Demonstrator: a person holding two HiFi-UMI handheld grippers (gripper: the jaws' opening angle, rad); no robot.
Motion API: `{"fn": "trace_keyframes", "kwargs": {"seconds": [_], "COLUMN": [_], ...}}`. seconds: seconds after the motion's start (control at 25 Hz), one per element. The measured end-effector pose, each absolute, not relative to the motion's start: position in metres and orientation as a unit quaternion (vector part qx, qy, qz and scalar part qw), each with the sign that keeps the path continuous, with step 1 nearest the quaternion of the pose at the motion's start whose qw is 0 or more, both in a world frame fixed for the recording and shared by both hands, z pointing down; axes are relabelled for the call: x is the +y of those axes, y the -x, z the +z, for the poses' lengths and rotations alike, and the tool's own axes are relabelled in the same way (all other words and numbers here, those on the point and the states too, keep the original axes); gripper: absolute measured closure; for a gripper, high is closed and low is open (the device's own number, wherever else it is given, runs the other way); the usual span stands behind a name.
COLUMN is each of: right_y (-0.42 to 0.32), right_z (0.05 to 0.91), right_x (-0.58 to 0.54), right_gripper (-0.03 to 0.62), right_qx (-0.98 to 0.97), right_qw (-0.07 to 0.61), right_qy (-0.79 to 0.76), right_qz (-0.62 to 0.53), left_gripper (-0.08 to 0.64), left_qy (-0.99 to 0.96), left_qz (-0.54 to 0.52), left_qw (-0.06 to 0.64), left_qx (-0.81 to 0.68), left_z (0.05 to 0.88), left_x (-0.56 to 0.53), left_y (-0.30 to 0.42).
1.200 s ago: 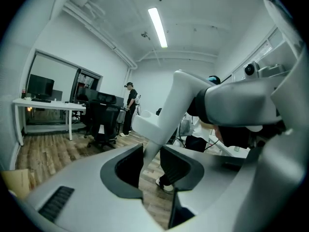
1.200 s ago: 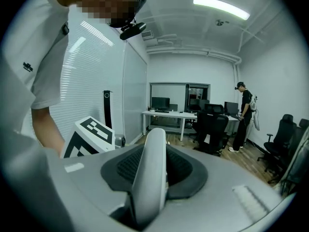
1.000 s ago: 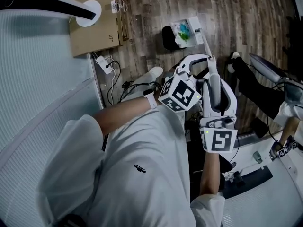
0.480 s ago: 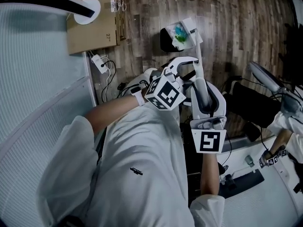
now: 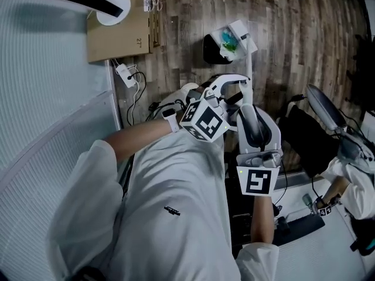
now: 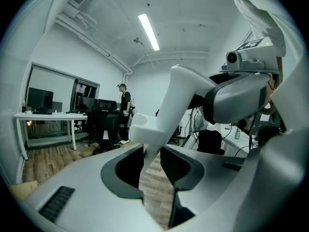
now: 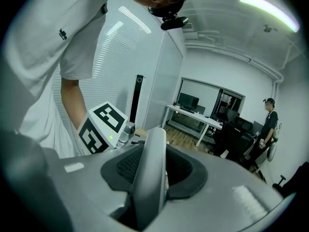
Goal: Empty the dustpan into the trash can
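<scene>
In the head view a white long-handled dustpan (image 5: 233,38) with blue-green litter in it is tipped against a black trash can (image 5: 208,48) on the wood floor. Its thin pole runs down to a white loop handle (image 5: 229,79). My left gripper (image 5: 225,92), marker cube below it, is shut on that handle; in the left gripper view the white handle (image 6: 159,124) passes down between the jaws of the left gripper (image 6: 149,163). My right gripper (image 5: 243,101) is shut on the same handle just beside it. In the right gripper view a grey bar (image 7: 150,153) fills the right gripper (image 7: 152,173).
A cardboard box (image 5: 120,28) and a white round stand base (image 5: 113,7) sit at the upper left, with a power strip and cables (image 5: 128,75) beside a ribbed white partition (image 5: 53,98). A black office chair (image 5: 304,127) and another person (image 5: 351,174) are at the right.
Both grippers with the handle have shifted left in the head view and rolled a little. The dustpan head stays tipped at the black can.
</scene>
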State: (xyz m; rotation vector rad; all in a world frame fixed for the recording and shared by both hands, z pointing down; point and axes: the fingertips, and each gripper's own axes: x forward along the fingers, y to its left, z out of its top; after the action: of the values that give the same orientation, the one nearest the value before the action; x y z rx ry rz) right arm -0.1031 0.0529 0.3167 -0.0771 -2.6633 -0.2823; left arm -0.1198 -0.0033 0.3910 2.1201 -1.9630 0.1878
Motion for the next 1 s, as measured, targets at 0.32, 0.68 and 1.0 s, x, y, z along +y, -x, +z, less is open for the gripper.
{"fn": "trace_keyframes", "kwargs": {"seconds": [0.32,0.68,1.0], "right_y": [0.097,0.102,0.107], "right_z": [0.326,0.325,0.322], "right_x": [0.086,0.097,0.104], "right_gripper": [0.460,0.460,0.460], "right_qx": [-0.954,-0.948,-0.946], "right_qw": [0.249,0.247,0.246], "right_qy": [0.072,0.100,0.102], "right_qz": [-0.150,-0.176,-0.187], "left_gripper": [0.448,0.446,0.446], "left_qy": [-0.710,-0.702,-0.699], "left_qz": [0.061,0.065,0.059], "left_qw": [0.131,0.131,0.123], "left_qx": [-0.689,-0.697,-0.702], "left_z": [0.397,0.397,0.393], "left_x": [0.028,0.038,0.043], "left_y": [0.118,0.122,0.128]}}
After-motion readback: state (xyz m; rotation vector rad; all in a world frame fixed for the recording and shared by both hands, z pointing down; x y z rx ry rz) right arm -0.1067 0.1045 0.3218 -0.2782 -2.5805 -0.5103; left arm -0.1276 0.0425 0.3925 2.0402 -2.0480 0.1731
